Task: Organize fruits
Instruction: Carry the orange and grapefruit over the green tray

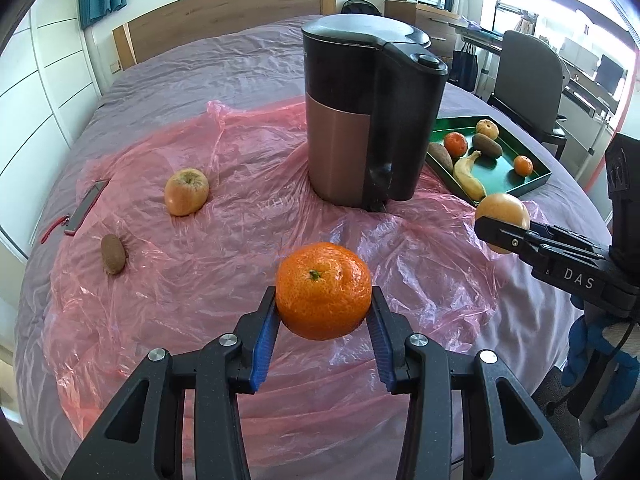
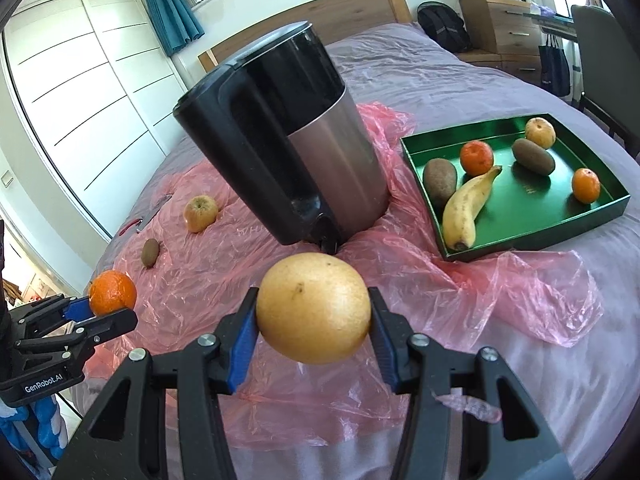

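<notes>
My left gripper (image 1: 324, 308) is shut on an orange mandarin (image 1: 324, 290) and holds it above the pink plastic sheet (image 1: 224, 240). My right gripper (image 2: 313, 312) is shut on a yellow pear-like fruit (image 2: 313, 314) and holds it in the air in front of the kettle. That fruit also shows in the left wrist view (image 1: 502, 208). The mandarin also shows in the right wrist view (image 2: 113, 293). A green tray (image 2: 560, 224) at the right holds a banana (image 2: 466, 208), two mandarins, two brown fruits and a yellow fruit. An apple (image 1: 187, 192) and a kiwi (image 1: 113, 254) lie on the sheet at the left.
A tall black and copper kettle (image 1: 360, 120) stands mid-bed between the loose fruit and the tray. A phone (image 1: 86, 208) lies at the sheet's left edge. The bed has a wooden headboard (image 1: 224, 16); a chair (image 1: 528, 76) and desk stand to the right.
</notes>
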The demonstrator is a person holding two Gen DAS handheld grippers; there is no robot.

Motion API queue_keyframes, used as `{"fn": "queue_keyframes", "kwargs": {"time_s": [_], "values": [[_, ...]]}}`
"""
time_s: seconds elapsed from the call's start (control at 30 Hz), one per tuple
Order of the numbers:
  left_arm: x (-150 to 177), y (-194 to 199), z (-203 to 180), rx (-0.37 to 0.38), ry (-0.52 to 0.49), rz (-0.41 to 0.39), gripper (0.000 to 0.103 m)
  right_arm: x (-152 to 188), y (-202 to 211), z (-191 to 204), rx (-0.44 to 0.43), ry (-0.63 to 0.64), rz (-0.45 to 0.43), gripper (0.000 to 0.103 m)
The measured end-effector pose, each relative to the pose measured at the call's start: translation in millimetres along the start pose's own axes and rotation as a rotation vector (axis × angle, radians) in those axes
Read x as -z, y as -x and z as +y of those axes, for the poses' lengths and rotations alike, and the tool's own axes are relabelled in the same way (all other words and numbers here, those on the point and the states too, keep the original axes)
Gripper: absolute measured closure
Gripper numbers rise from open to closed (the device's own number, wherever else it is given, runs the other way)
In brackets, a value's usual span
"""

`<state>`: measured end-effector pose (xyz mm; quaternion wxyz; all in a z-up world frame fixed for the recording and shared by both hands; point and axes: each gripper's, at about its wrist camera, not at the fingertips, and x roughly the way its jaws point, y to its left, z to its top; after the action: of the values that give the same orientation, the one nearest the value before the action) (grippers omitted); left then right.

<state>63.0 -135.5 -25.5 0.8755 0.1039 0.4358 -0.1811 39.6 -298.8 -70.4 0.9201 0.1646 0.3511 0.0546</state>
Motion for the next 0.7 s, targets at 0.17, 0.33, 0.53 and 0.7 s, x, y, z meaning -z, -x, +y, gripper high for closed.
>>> {"fn": "queue_keyframes", "kwargs": {"time_s": [0.17,0.33,0.53,0.7], "values": [[-5,-4,-22,0.03,-0.024,0.007,0.065,-3,1,-16,0.004,-0.014,-0.012,0.057],[-12,-13,-48,0.069,-0.058,0.016,0.065,-5,5,-39,0.015,-0.038,-0.019,0.057],[-22,-24,-82,0.12,-0.109,0.029,0.065,-10,9,-77,0.046,-0.075,-0.03,0.057],[-36,-31,-114,0.156,-0.161,0.031,0.065,-22,17,-116,0.088,-0.101,-0.055,0.057]]}}
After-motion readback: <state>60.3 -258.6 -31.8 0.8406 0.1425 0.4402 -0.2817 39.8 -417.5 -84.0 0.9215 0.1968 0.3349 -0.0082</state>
